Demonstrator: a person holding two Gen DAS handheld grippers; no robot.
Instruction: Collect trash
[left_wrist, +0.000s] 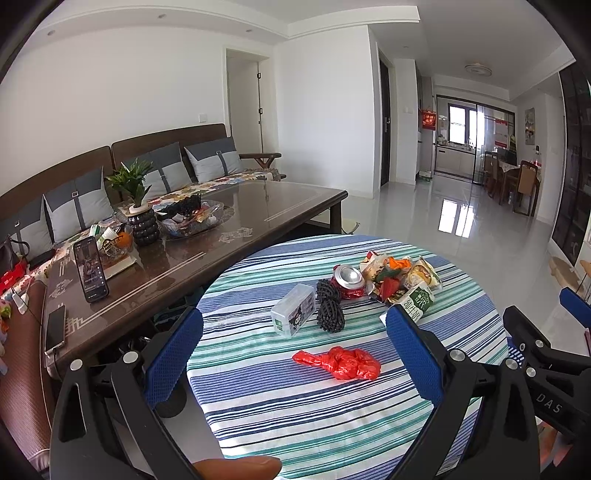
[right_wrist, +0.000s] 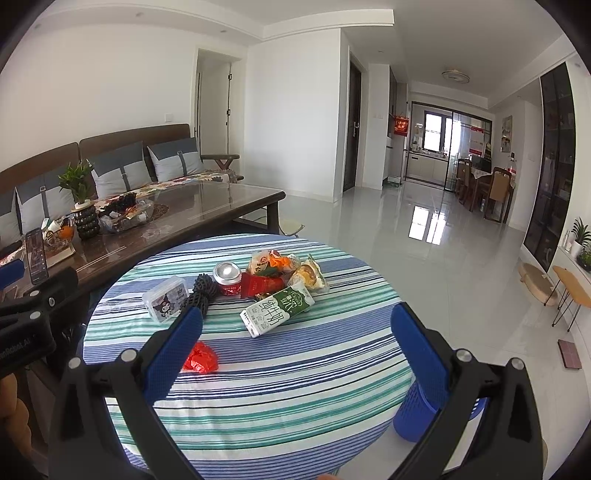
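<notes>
A round table (left_wrist: 332, 424) under a striped cloth carries the trash: a knotted red plastic bag (left_wrist: 338, 362) lies alone, nearer than the heaped wrappers. The left gripper (left_wrist: 295, 332) frames it between wide-open, empty jaws, its long axis crosswise. The right gripper (right_wrist: 295, 332), also wide open and empty, faces the milk carton (right_wrist: 277, 312).

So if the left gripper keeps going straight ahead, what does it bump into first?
Probably the knotted red plastic bag, lying between the open left gripper fingers' line on the striped tablecloth. Depth is hard to judge; it might pass over it.
</notes>
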